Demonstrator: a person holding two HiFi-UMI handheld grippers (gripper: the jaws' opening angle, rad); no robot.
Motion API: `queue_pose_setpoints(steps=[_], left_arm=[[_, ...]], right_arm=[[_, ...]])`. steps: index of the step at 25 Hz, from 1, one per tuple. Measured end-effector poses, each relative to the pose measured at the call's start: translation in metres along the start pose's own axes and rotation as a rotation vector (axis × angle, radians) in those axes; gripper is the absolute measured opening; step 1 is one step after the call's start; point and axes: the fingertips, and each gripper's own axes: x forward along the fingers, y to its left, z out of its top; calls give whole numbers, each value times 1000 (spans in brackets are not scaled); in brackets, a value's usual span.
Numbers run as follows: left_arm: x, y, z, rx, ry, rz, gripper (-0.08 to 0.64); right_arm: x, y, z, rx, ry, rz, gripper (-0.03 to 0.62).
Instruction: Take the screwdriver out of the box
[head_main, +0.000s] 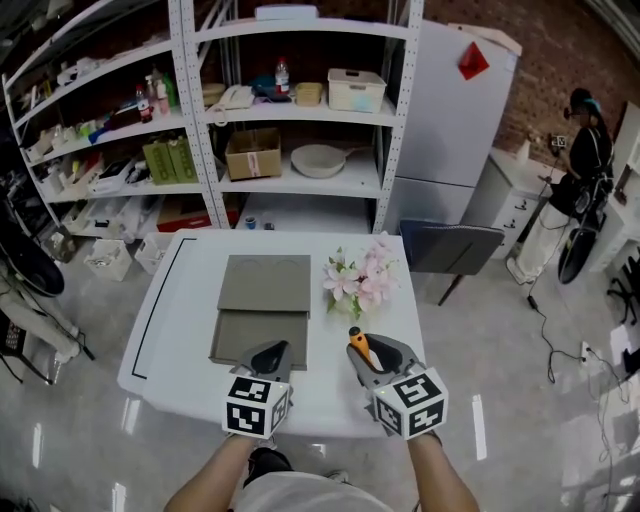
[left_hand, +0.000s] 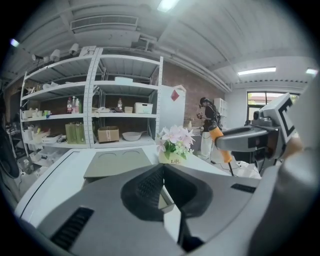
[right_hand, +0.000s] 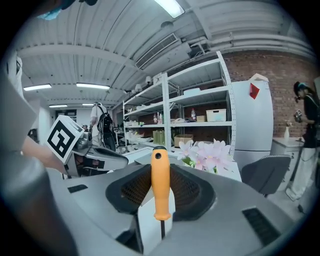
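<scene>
My right gripper (head_main: 362, 352) is shut on the orange handle of the screwdriver (head_main: 357, 341), held above the front right of the white table (head_main: 190, 290). In the right gripper view the handle (right_hand: 160, 187) stands upright between the pads, its dark shaft pointing down. The grey box (head_main: 262, 310) lies open in the table's middle, its lid folded back toward the shelves. My left gripper (head_main: 272, 352) hovers over the box's near edge, jaw tips together, holding nothing. In the left gripper view the box (left_hand: 117, 162) lies ahead and the screwdriver (left_hand: 220, 142) shows at the right.
A pot of pink and white flowers (head_main: 360, 280) stands right of the box. White shelving (head_main: 290, 120) with several items lines the back, with a white fridge (head_main: 455, 110) and a grey chair (head_main: 450, 248) beside it. A person (head_main: 580, 170) stands far right.
</scene>
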Motion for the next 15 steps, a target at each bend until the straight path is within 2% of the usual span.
queue_pose_setpoints(steps=[15], left_arm=[[-8,-25,-6,3,3,1,5]], right_arm=[[-28,-8,-15,20,4,-31,121]])
